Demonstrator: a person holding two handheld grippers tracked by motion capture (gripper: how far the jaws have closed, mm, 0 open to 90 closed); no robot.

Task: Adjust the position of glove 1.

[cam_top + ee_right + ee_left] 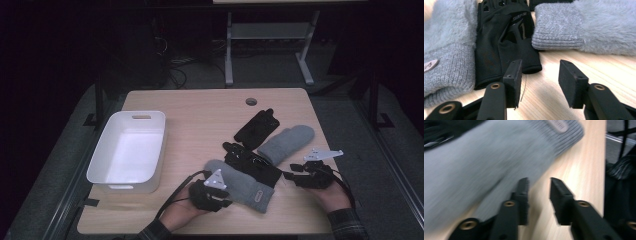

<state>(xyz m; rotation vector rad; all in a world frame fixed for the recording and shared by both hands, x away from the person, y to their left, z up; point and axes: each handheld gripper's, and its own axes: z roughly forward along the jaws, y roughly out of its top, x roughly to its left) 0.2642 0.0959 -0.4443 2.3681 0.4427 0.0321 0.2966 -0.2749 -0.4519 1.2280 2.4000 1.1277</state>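
Observation:
Two grey mittens and two black gloves lie on the right half of the wooden table (pixel 200 115). The near grey mitten (pixel 245 185) (pixel 474 165) lies at the front, with my left gripper (pixel 226 199) (pixel 539 180) at its lower edge. That gripper is open, with bare wood between its jaws. One black glove (pixel 252 162) (pixel 504 42) lies between the mittens. My right gripper (pixel 289 176) (pixel 540 63) is open just short of its cuff. The far grey mitten (pixel 287 142) (pixel 579 27) lies behind. The second black glove (pixel 256 128) is farther back.
A white bin (pixel 160 155) with nothing in it stands at the table's left. A round cable hole (pixel 251 101) is near the far edge. A desk frame stands on the dark floor beyond the table.

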